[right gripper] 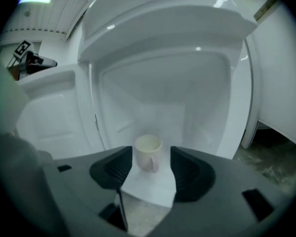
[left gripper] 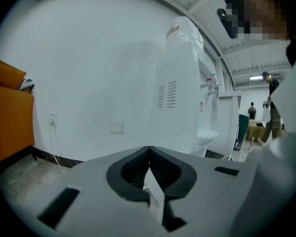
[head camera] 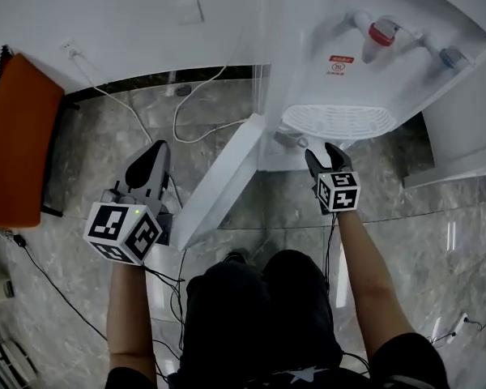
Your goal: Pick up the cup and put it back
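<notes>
The person stands over a white water dispenser (head camera: pixel 364 71) whose lower cabinet door (head camera: pixel 219 181) hangs open toward them. The right gripper (head camera: pixel 328 156) is held just below the drip tray (head camera: pixel 338 120), pointing into the lower compartment (right gripper: pixel 158 93). In the right gripper view its jaws stand spread, and the cup (right gripper: pixel 148 152) shows in the gap between them. The cup is pale, upright on the compartment's white floor, with its handle turned toward the camera. A strip of that floor shows on either side of the cup, so neither pad touches it.

The left gripper (head camera: pixel 150 164) is held well apart to the left of the open door, above the marbled floor (head camera: pixel 437 209). In the left gripper view its jaws are pressed together with nothing between them, and it faces the white wall (left gripper: pixel 89 73) and the dispenser's side panel (left gripper: pixel 180 98).

A red tap (head camera: pixel 381 32) and a blue tap (head camera: pixel 449 55) sit above the drip tray. An orange seat (head camera: pixel 16 136) stands at the far left, and a white cable (head camera: pixel 186 108) runs from a wall socket (head camera: pixel 69 49) across the floor.
</notes>
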Available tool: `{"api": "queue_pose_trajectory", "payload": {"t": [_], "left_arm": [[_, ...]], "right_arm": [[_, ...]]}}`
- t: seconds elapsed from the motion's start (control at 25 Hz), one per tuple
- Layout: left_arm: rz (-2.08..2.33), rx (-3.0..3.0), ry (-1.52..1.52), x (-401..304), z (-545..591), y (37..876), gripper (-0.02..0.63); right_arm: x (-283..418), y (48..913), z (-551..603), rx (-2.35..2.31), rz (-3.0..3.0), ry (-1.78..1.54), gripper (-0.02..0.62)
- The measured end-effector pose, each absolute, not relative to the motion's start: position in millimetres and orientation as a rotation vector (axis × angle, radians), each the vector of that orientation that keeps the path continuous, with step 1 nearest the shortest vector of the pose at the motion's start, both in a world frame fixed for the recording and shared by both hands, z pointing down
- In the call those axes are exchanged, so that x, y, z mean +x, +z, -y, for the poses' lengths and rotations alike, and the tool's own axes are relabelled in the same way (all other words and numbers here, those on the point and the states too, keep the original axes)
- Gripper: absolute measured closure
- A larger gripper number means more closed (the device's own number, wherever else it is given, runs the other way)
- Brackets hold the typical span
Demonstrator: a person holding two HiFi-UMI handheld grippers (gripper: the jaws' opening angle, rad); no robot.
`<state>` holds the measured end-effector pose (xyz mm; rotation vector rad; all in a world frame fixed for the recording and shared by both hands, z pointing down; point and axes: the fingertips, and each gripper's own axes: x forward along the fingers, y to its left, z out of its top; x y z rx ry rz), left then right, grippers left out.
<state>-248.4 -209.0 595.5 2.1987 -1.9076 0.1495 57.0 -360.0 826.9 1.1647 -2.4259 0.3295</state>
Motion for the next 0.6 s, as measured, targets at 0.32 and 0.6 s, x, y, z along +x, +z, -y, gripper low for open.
{"api": "queue_pose_trajectory", "payload": {"t": [0.32, 0.6], "left_arm": [[1.963, 2.227, 0.218, -260, 218, 596, 0.595], [1.969, 2.204, 0.237, -267, 227, 609, 0.595]], "right_arm": [[36, 893, 387, 1.108, 2.317, 0.272, 0.368], [30, 913, 409, 1.121, 2.261, 0.241, 0.468]]}}
